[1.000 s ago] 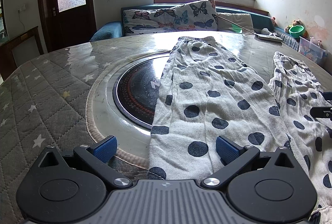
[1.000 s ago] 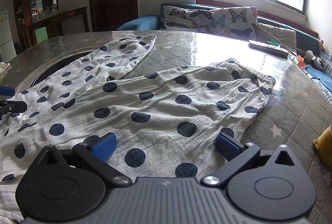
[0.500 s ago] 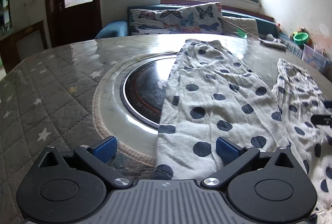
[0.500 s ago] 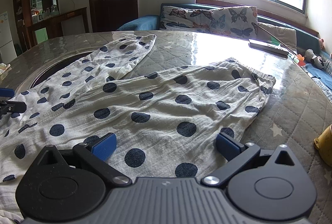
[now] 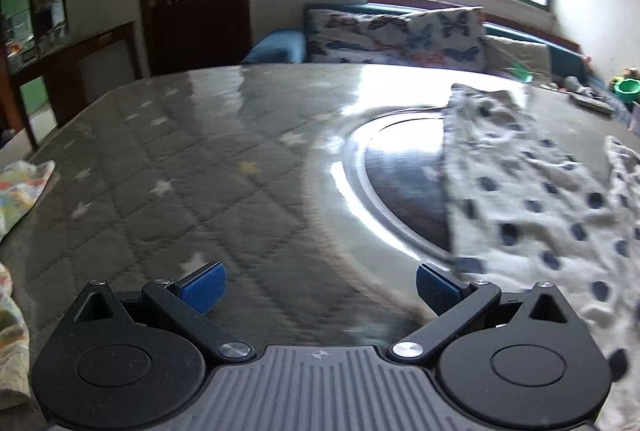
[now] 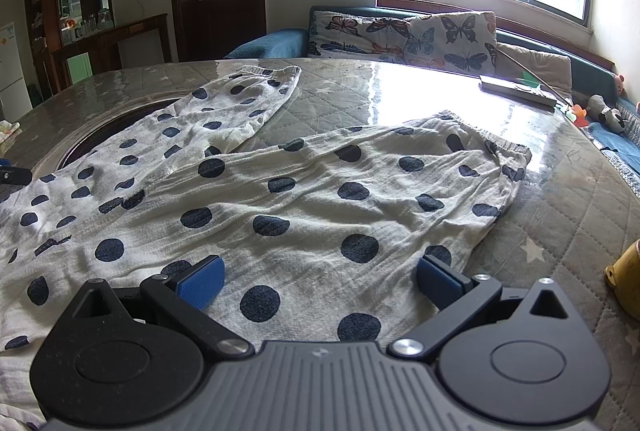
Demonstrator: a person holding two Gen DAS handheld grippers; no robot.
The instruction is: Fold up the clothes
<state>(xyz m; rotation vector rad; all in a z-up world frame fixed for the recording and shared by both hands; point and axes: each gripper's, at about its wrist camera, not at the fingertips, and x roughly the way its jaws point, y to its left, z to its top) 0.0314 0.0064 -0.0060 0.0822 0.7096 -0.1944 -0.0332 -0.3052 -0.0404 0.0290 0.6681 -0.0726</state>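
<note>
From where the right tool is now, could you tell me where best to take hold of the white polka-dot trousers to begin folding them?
Probably the gathered cuff of the right leg of the white polka-dot trousers, approached from the table's right edge: its hem lies flat and exposed there.

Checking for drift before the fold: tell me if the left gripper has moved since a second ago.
Yes. The left gripper has swung left: the dark round inset in the table, earlier ahead, now sits right, with the polka-dot trousers at the right edge.
</note>
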